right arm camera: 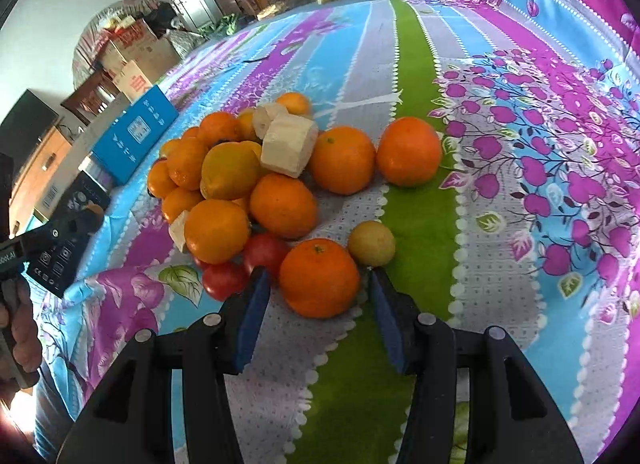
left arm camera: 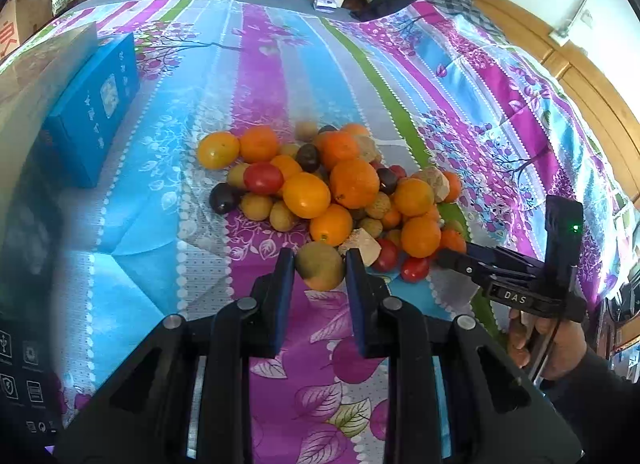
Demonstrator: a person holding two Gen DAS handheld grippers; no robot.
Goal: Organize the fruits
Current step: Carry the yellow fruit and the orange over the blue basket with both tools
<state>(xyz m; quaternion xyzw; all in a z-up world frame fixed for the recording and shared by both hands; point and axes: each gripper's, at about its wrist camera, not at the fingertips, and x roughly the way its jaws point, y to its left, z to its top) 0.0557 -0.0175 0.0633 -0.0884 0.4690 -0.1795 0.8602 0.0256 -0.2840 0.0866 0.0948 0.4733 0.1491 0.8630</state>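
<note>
Left gripper (left arm camera: 320,264) straddles a greenish fruit (left arm camera: 320,266) beside the blue box (left arm camera: 94,116).

- My left gripper (left arm camera: 320,264) straddles a greenish-yellow fruit (left arm camera: 321,265); I cannot tell whether my pads touch it.
- The fruit pile (left arm camera: 332,188) buries its lower pieces; only slivers show.
- The blue box (left arm camera: 94,112) carries print too small to read.
- Near left, a black box (left arm camera: 22,376) is cut off by the edge.
- My right gripper (right arm camera: 316,284) flanks an orange (right arm camera: 319,278); contact is unclear.
</note>
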